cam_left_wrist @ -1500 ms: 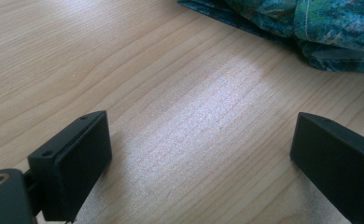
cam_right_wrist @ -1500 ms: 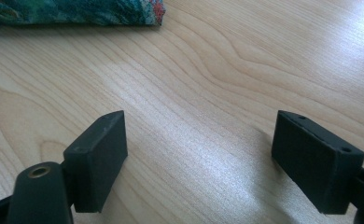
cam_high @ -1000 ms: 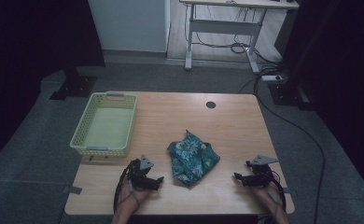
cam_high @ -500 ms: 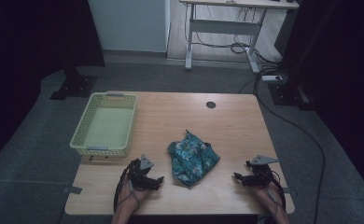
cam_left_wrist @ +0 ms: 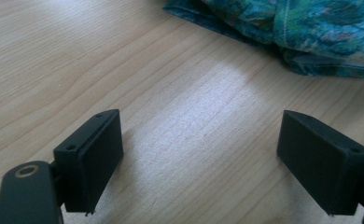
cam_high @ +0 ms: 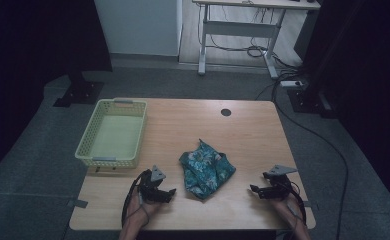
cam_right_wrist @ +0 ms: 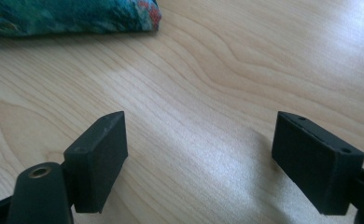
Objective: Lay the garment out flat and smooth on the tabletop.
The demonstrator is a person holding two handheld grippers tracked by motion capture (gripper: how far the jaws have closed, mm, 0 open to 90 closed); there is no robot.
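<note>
Teal cloth (cam_high: 206, 168) with a flower print lies crumpled in a heap near the middle of the front edge of the wooden table (cam_high: 193, 122), seen from the high view. The left gripper (cam_high: 169, 192) rests on the table just to one side of the heap, and the right gripper (cam_high: 253, 189) rests farther off on the other side, close to the front right corner. A pale green basket (cam_high: 112, 134) sits at the left edge of the table and has nothing in it. In the left gripper view, the two black jaws are spread wide with bare wood between them, and the cloth (cam_left_wrist: 283, 32) lies just ahead, toward the top right. In the right gripper view, the jaws are also spread wide over bare wood, and the cloth (cam_right_wrist: 68, 16) shows at the top left, a bit farther away. The job looks like picking up the cloth, maybe to put it in the basket. To do this well, I think each gripper should slide in low, aim at a thick fold near the edge of the heap, and close only when cloth sits deep between the jaws, so it does not slip out.
</note>
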